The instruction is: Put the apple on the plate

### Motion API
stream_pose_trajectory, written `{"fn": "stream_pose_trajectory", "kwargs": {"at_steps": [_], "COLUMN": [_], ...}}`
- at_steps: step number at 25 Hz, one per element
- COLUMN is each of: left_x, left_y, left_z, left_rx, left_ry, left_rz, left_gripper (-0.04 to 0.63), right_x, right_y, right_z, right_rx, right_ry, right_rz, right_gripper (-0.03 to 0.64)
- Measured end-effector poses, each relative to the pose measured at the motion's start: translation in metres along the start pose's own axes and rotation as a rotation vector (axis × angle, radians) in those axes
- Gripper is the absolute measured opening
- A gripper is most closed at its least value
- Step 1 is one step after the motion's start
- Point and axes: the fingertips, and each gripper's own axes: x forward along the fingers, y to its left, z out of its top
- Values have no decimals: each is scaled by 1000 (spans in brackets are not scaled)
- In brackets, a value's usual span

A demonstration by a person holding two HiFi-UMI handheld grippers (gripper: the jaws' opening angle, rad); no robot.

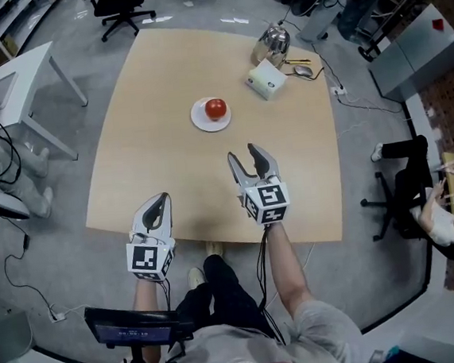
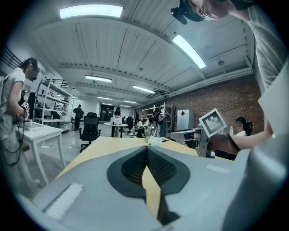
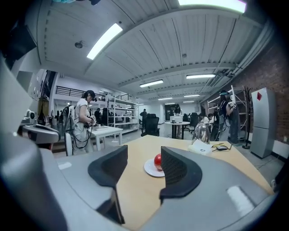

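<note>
A red apple (image 1: pixel 216 108) rests on a small white plate (image 1: pixel 202 122) near the middle of the wooden table (image 1: pixel 153 160). My right gripper (image 1: pixel 242 153) hovers over the table a little nearer than the plate, open, with nothing between its fingers. The right gripper view shows the apple (image 3: pixel 157 159) and plate (image 3: pixel 151 169) ahead, between the jaws of the right gripper (image 3: pixel 144 157) but well beyond them. The left gripper (image 1: pixel 165 197) is shut and empty above the near table edge; in its own view the left gripper (image 2: pixel 146 148) has its pads meeting at the tips.
At the far right of the table stand a metal kettle (image 1: pixel 272 43), a white box (image 1: pixel 267 79) and a mouse (image 1: pixel 303 70). An office chair (image 1: pixel 124 7) is beyond the table, a white side table (image 1: pixel 21 73) to the left, and a seated person (image 1: pixel 434 213) to the right.
</note>
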Motion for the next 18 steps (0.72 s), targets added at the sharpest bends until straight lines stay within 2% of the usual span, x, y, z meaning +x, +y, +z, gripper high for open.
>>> {"fn": "stream_pose_trajectory", "kwargs": {"at_steps": [8,18], "left_x": [-20,-40], "left_y": [-19,-35], "left_z": [14,37], "left_rx": [7,31], "left_ry": [-15,-25], "left_rz": [-33,-49], "left_gripper": [18,18], "right_x": [-48,-77], "right_y": [24,41], "right_z": [3,15], "right_rx": [39,68], "right_ry": [-17,-30], "right_rz": [-5,5], "right_gripper": [232,209]}}
